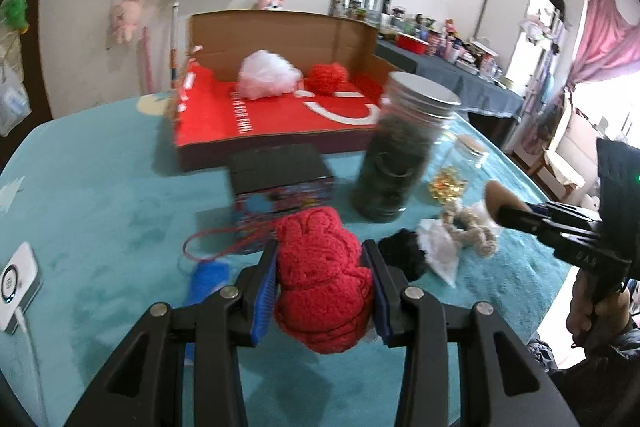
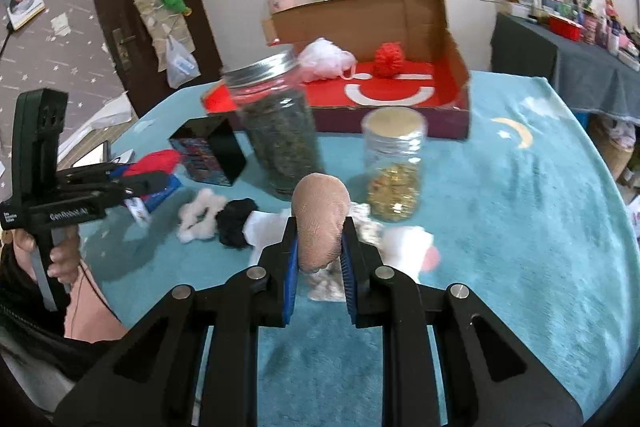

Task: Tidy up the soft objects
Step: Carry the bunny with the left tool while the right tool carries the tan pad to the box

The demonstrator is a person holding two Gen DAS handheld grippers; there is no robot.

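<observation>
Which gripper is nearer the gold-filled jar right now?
Right. The right gripper, shut on a tan sock, sits just before the gold-filled jar. The left gripper is farther, beyond the black scrunchie.

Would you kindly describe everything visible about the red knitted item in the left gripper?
The red knitted item is a soft, chunky-stitched bundle of bright red yarn, bunched into a lumpy, roughly upright mass. The left gripper is shut on it, its blue-padded fingers pressing both sides. It juts beyond the fingertips above the teal cloth, in front of a small dark box. Its underside is hidden.
</observation>
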